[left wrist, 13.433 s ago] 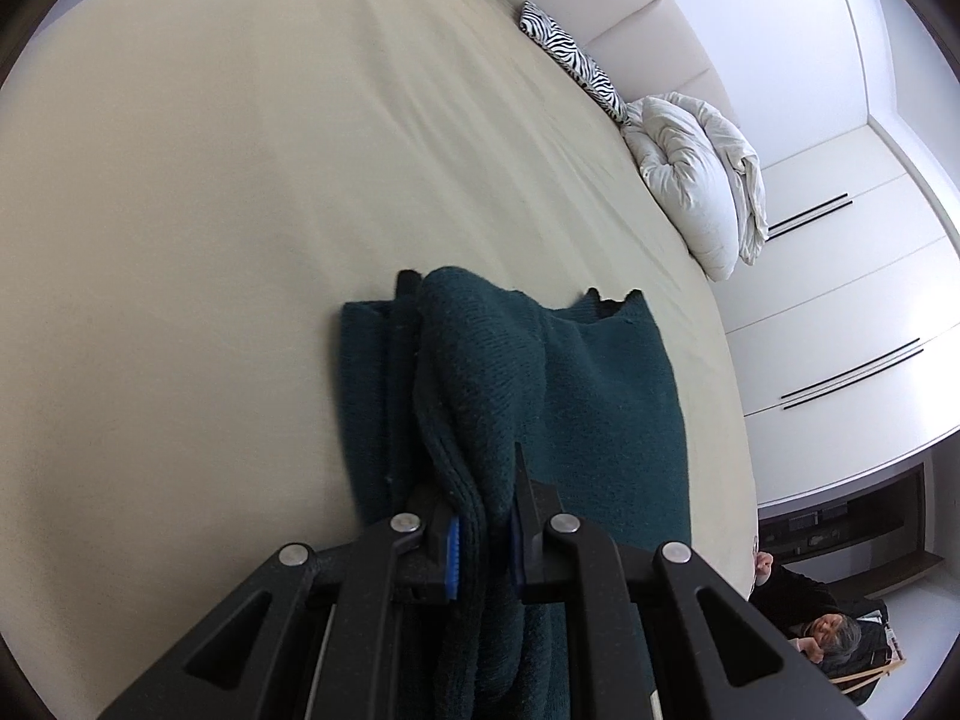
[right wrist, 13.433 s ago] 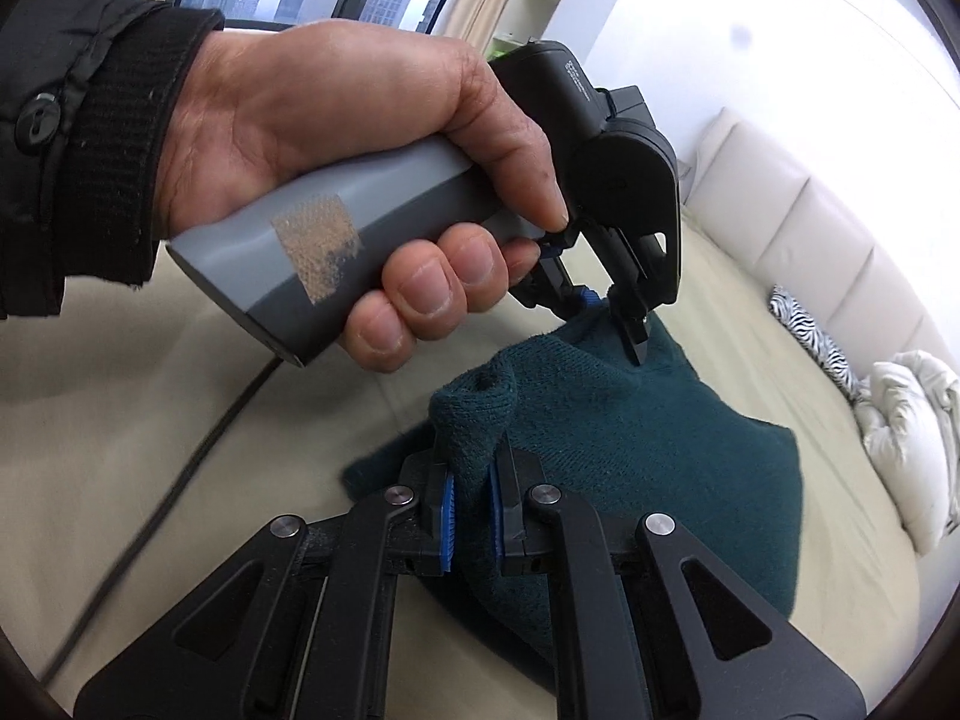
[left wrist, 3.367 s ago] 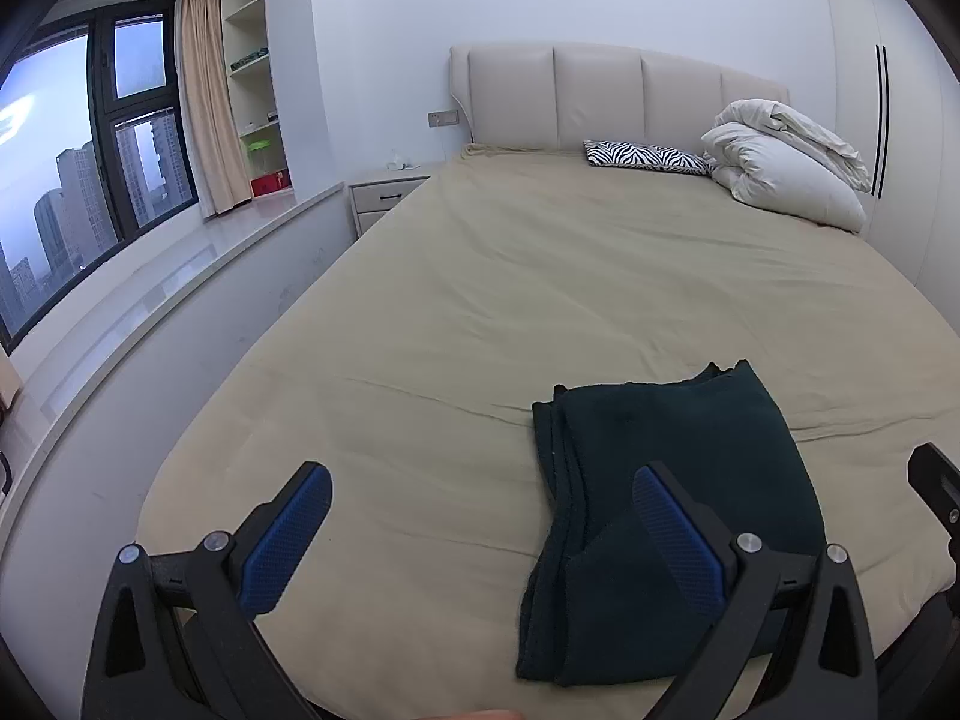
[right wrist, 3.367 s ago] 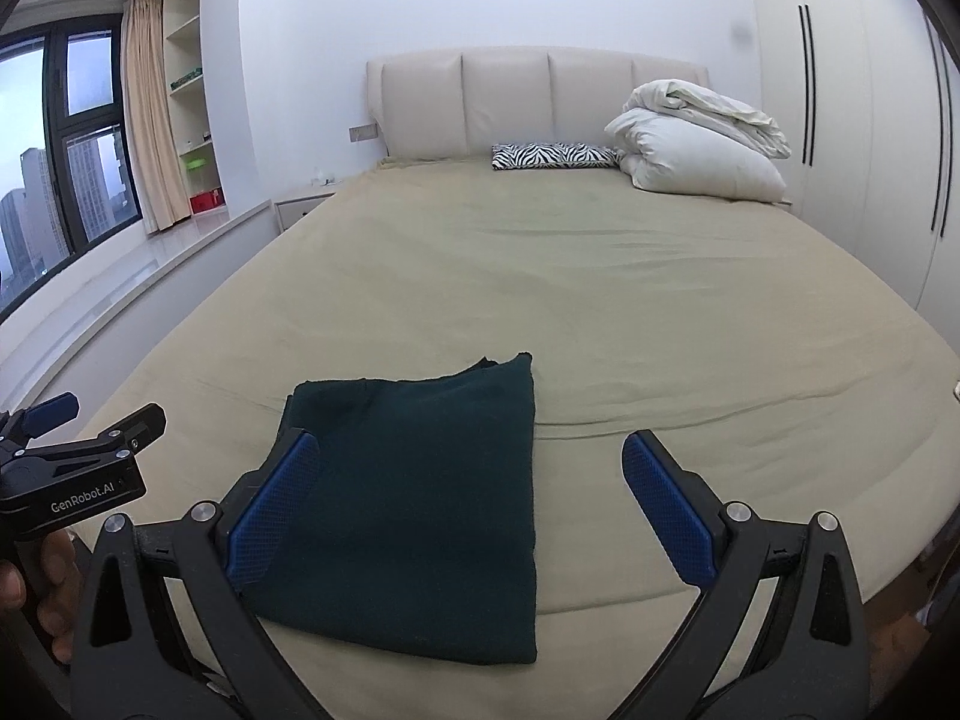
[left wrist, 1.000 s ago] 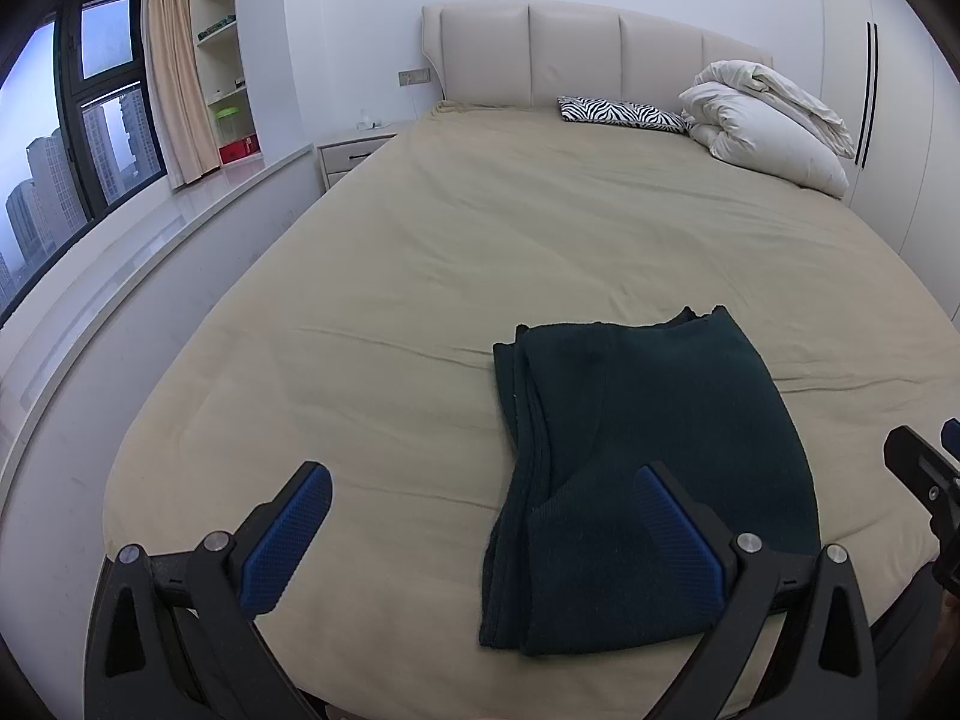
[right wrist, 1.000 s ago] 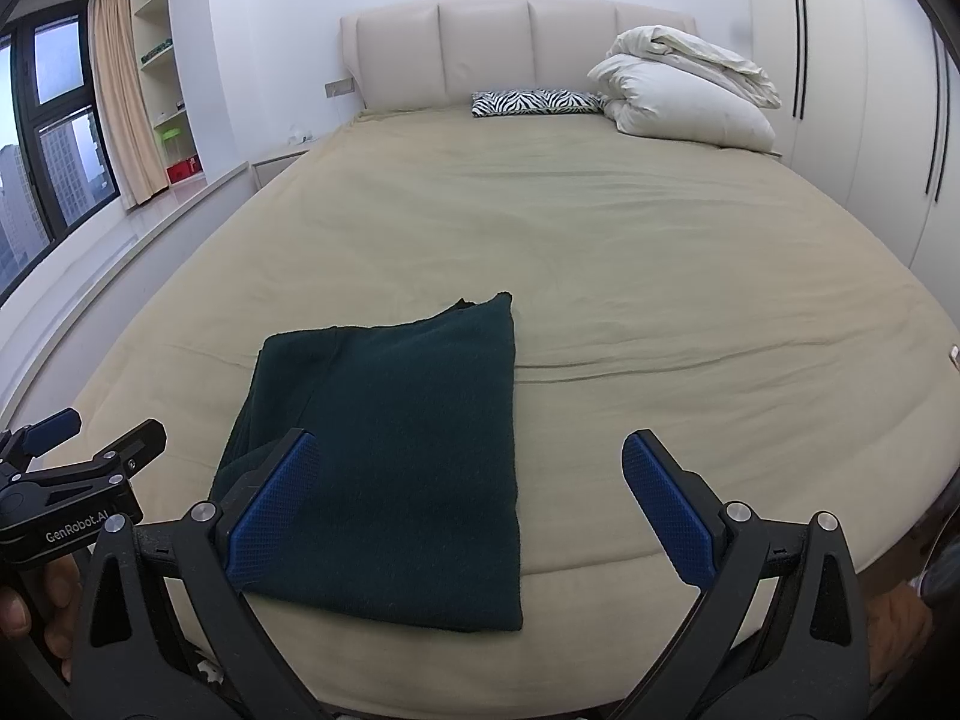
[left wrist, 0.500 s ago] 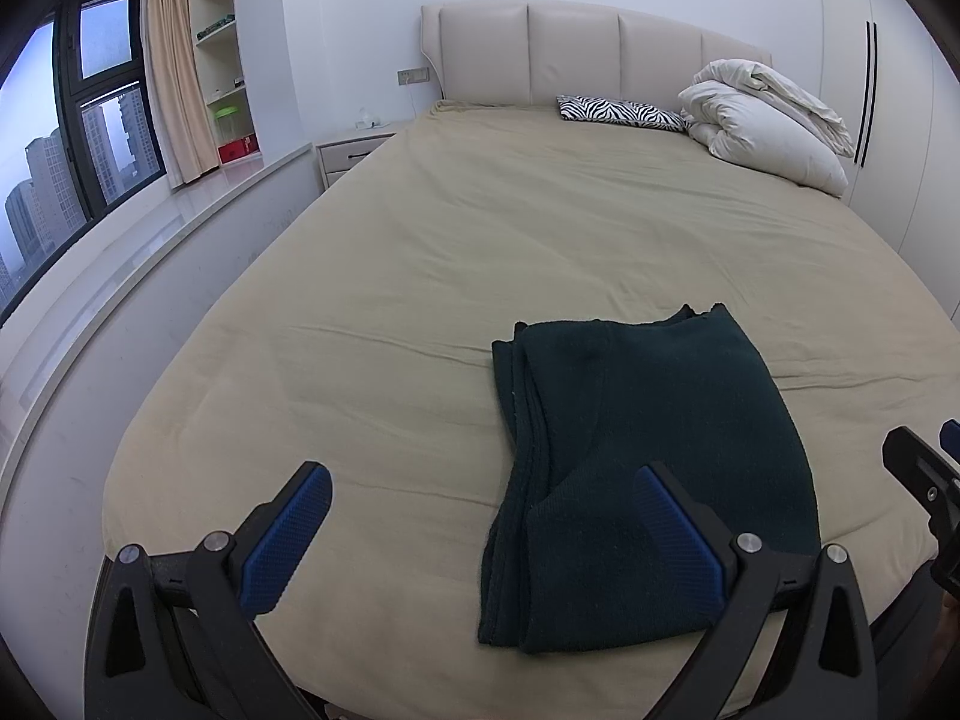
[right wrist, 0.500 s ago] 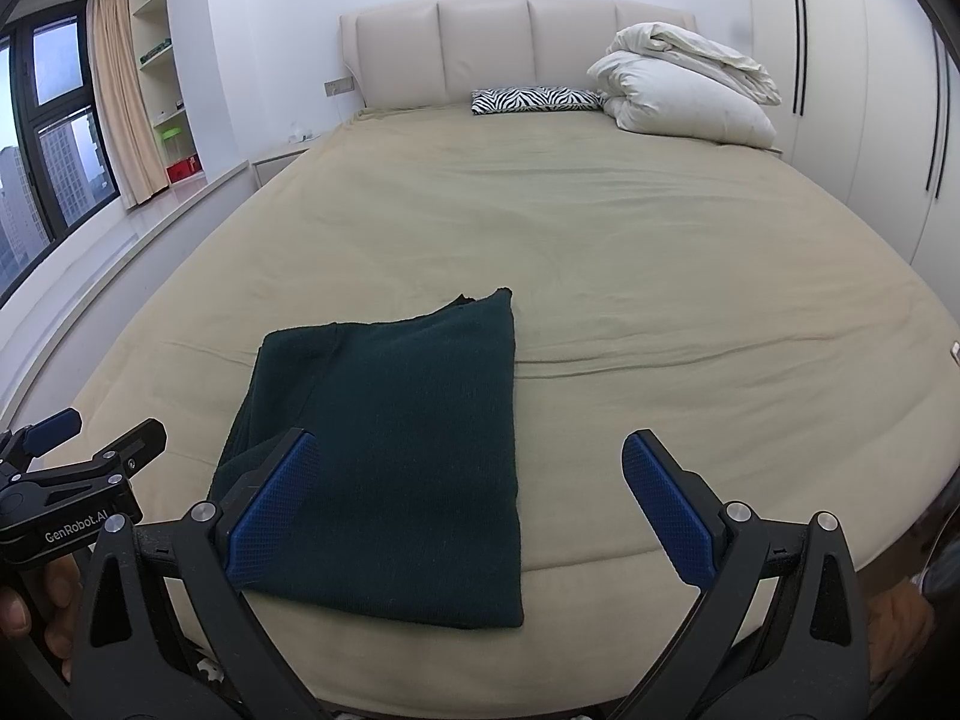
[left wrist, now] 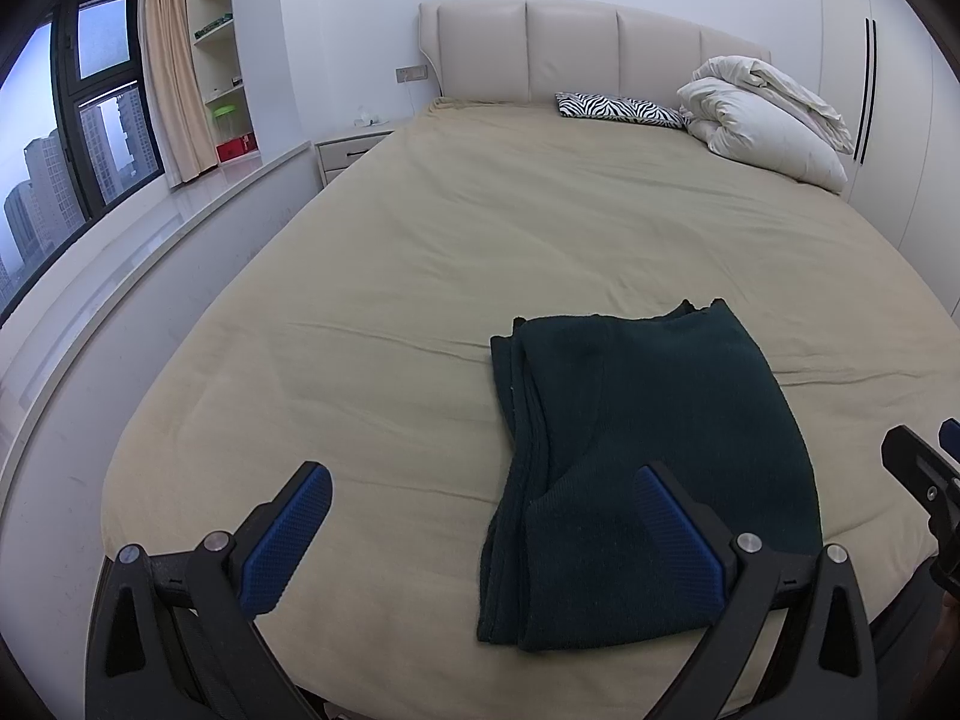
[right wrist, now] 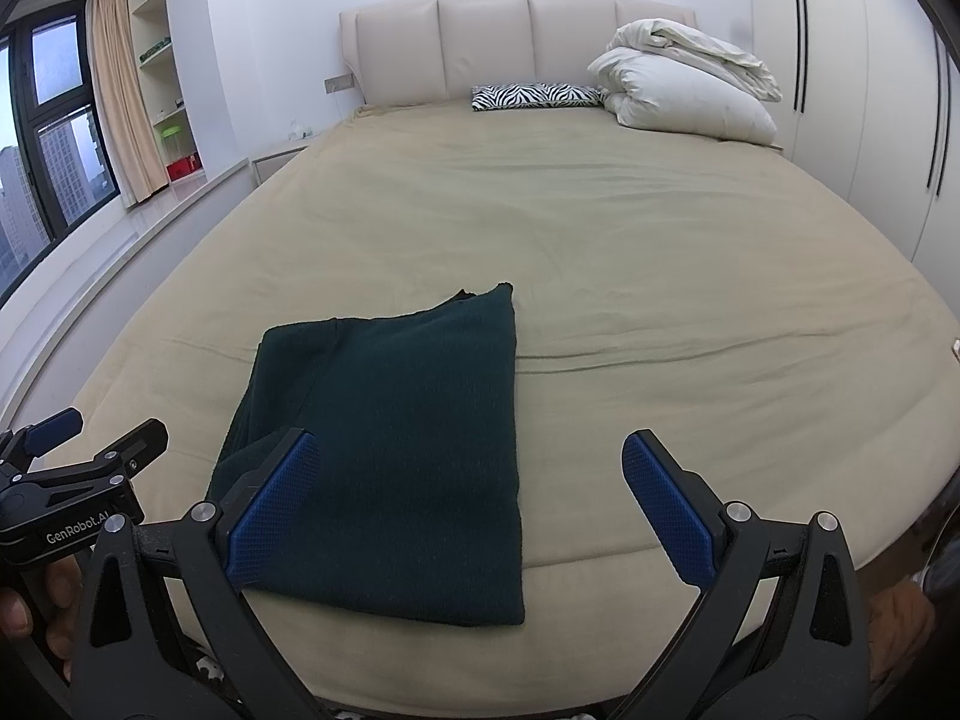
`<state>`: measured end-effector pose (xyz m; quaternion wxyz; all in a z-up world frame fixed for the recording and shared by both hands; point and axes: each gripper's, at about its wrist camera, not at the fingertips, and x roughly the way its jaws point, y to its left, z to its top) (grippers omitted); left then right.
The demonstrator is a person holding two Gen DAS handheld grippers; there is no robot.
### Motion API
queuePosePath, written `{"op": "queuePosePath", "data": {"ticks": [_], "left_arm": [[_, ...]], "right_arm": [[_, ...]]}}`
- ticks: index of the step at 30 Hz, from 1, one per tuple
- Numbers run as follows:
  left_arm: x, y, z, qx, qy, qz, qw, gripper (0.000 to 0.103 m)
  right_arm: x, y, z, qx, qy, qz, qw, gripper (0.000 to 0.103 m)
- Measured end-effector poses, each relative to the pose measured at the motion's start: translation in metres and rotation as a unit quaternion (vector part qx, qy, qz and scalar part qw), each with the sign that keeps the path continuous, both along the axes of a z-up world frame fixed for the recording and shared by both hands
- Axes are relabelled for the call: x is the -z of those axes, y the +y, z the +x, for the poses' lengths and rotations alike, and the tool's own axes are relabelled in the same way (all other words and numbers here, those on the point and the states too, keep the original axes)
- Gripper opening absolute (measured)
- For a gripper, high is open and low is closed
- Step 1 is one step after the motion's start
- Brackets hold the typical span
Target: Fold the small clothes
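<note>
And here it lies: the dark green knit garment (left wrist: 648,450) is flat on the beige bed (left wrist: 540,228), down near the foot edge, folded into a neat upright rectangle. Look at the left side of it from the left wrist view, where several layers stack up along the edge and show as thin parallel ridges. The top face is smooth, with one soft diagonal crease running down from the upper left. At the far right corner a small notch breaks the outline where the fabric edges meet. From the right wrist view the garment (right wrist: 396,438) shows a straight right edge and a clean front hem, its lower left corner slightly rounded and bulkier.

The left tool (left wrist: 480,531) is spread wide, blue pads well apart, holding nothing, hanging short of the bed's foot edge with its right pad in front of the garment's near part. The right tool (right wrist: 471,507) is spread wide too, empty, its left pad in front of the garment's lower left corner.

Up at the headboard (right wrist: 492,48), a zebra-print pillow (right wrist: 534,96) lies just beside a bundled white duvet (right wrist: 684,84).
</note>
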<state>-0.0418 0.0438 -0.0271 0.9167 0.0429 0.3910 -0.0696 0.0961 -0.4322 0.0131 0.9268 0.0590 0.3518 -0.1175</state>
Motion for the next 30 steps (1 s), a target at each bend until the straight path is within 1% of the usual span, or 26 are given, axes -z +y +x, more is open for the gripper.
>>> {"op": "queuePosePath", "data": {"ticks": [30], "left_arm": [[0.0056,0.0063,0.0028,0.004,0.006,0.001,1.0000,0.103]], "right_arm": [[0.0018,0.0000,0.0007,-0.003,0.003,0.003,1.000,0.103]]}}
